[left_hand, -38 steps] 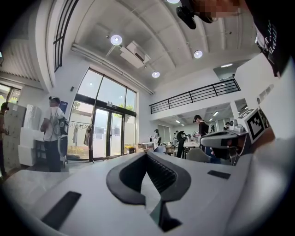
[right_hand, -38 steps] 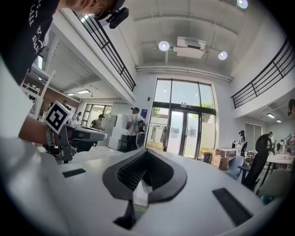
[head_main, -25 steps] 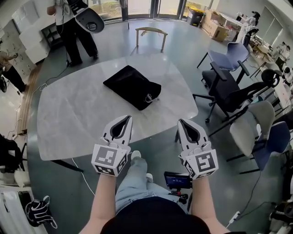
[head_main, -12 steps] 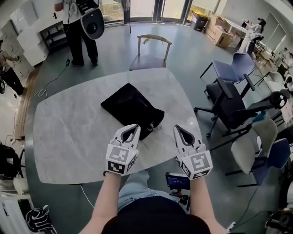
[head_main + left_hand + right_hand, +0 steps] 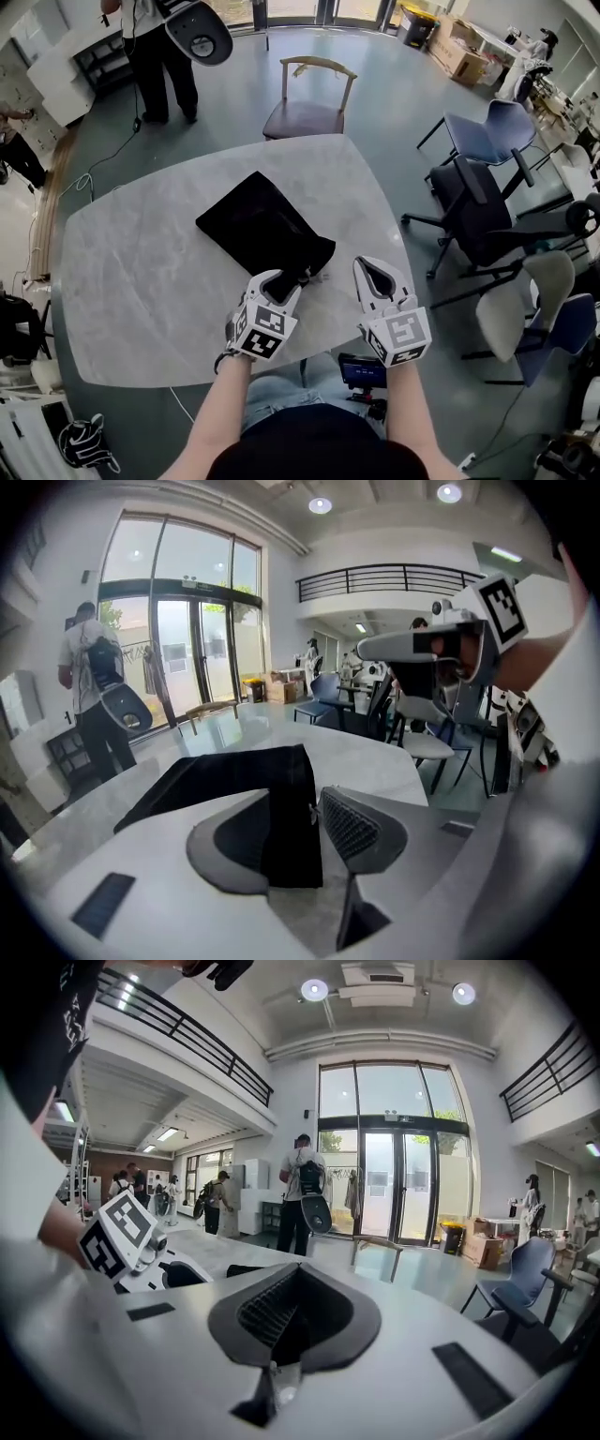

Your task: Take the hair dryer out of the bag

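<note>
Two grippers hung at the lower middle of the head view, over the near edge of a grey marbled table (image 5: 141, 281). The black bag (image 5: 258, 220) lay flat across the table's centre, running from upper left towards lower right. The left gripper (image 5: 279, 279) pointed down at the bag's near end. Its jaws were opening. In the left gripper view they stood apart with the bag's dark narrow end lying between them, and the ribbed pads (image 5: 356, 827) did not appear to press on the cloth.

The right gripper (image 5: 377, 270) hovered just right of that end, apart from the bag, with its jaws drawn together on nothing. Its own view showed the two pads meeting, with the tabletop stretching ahead.

The hair dryer showed in no view — only the bag's black cloth could be seen.

Beyond the table's far edge, at the upper centre of the head view, stood a wooden chair (image 5: 309, 94). Dark office chairs (image 5: 478, 197) crowded the right side, and a person (image 5: 159, 47) stood at the upper left.
</note>
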Demonstrator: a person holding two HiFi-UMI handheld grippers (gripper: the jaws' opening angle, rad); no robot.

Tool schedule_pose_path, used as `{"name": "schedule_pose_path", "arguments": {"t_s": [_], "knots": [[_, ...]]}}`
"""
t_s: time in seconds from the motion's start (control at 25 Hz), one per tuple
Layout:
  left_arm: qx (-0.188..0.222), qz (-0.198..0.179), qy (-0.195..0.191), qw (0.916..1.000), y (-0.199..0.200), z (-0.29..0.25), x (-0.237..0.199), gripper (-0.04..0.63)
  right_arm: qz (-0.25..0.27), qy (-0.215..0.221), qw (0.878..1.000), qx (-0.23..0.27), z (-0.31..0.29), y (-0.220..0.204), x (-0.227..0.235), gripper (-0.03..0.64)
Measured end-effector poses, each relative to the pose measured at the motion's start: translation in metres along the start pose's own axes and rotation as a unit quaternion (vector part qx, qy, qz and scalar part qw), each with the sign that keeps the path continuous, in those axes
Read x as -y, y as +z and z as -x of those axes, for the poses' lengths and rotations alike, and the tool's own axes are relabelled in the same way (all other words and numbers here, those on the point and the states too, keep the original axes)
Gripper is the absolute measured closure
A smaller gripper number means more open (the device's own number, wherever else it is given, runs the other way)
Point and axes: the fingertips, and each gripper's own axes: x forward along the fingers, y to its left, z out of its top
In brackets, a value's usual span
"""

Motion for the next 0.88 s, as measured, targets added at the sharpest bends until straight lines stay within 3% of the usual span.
{"name": "schedule_pose_path", "arguments": {"t_s": [0.28, 0.32, 0.36, 0.44, 0.64, 0.76, 0.88], "knots": [[-0.088, -0.006, 0.045, 0.9952, -0.027, -0.027, 0.003, 0.416, -0.011, 0.022, 0.999, -0.026, 0.001, -0.022, 0.015, 0.594], [-0.096, -0.008, 0.056, 0.9937, -0.029, -0.029, 0.001, 0.431, -0.013, 0.023, 0.999, -0.028, 0.002, -0.023, 0.016, 0.594], [-0.101, -0.008, 0.067, 0.9926, -0.030, -0.031, -0.003, 0.526, -0.015, 0.024, 0.999, -0.029, 0.002, -0.025, 0.018, 0.594], [-0.095, 0.012, 0.070, 0.9929, -0.026, -0.030, -0.007, 0.571, -0.017, 0.026, 0.999, -0.031, 0.003, -0.028, 0.021, 0.594], [-0.040, 0.099, 0.044, 0.9933, 0.000, -0.020, -0.026, 0.572, -0.012, 0.049, 0.998, -0.034, -0.002, -0.027, 0.018, 0.594], [0.000, 0.151, 0.041, 0.9876, 0.012, -0.013, -0.039, 0.572, -0.026, 0.098, 0.993, -0.060, -0.012, -0.037, 0.000, 0.594], [0.010, 0.170, 0.042, 0.9845, 0.015, -0.013, -0.043, 0.572, -0.072, 0.152, 0.982, -0.083, -0.035, -0.051, -0.020, 0.594]]}}
